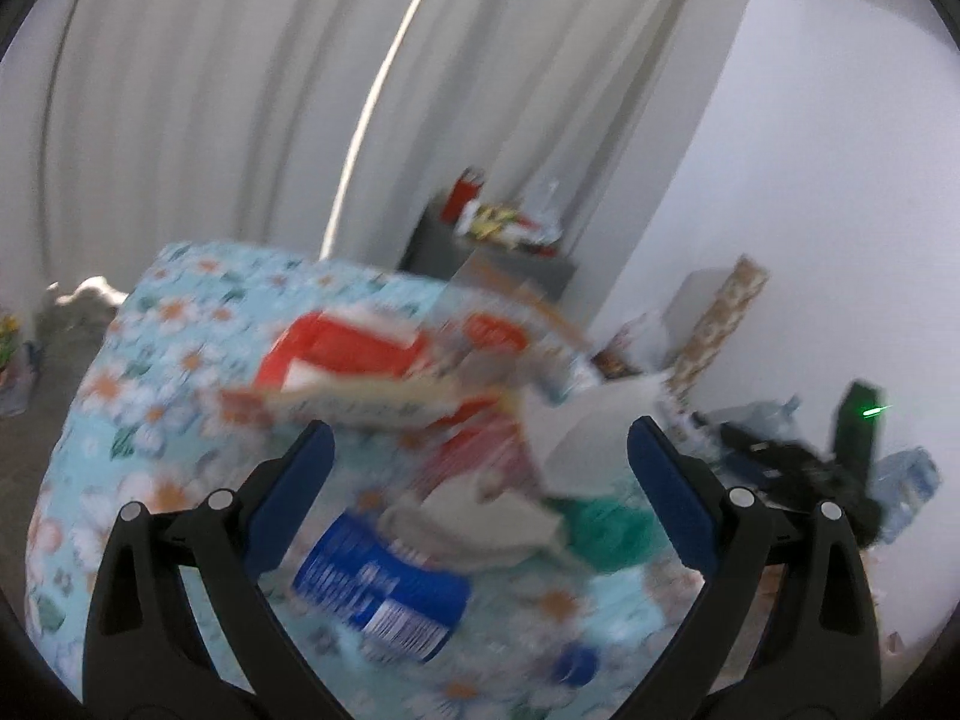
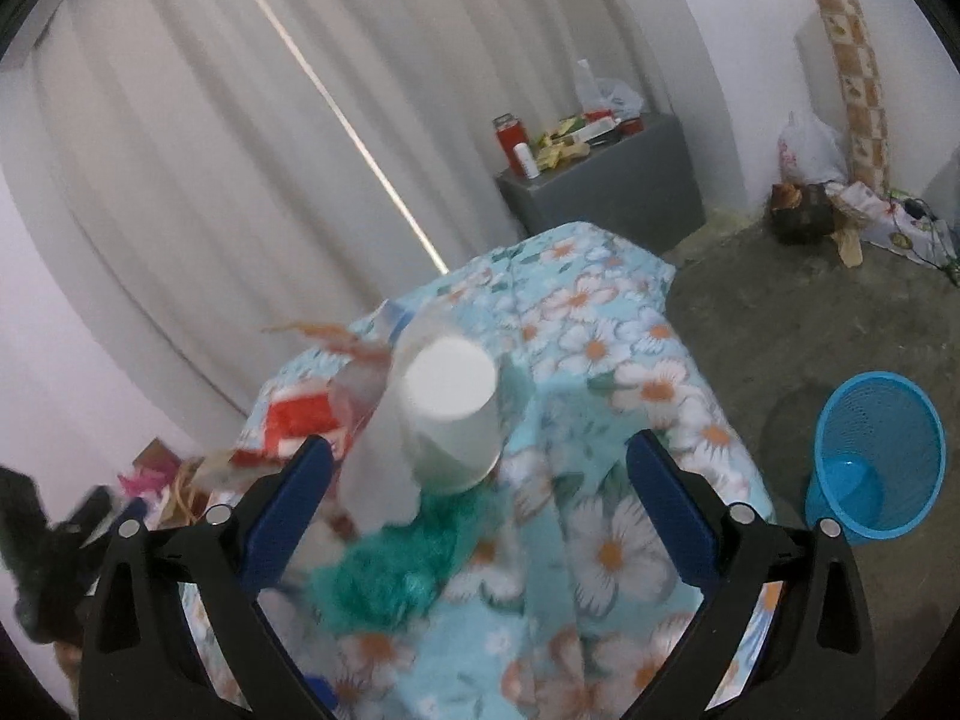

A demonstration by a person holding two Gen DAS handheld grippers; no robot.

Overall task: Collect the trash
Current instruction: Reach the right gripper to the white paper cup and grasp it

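White cup stands upside down, base up, between the open right tool.

Black left gripper, right gripper, blue-padded jaws, silver pivot screws

One upturned white paper cup, one blue mesh plastic bin, one blue printed can, one crumpled green net, one grey cabinet.

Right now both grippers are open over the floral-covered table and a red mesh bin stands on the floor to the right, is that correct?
Not quite: the mesh bin is blue, as the right wrist view shows. Both grippers, left and right, are open over the floral-covered table.
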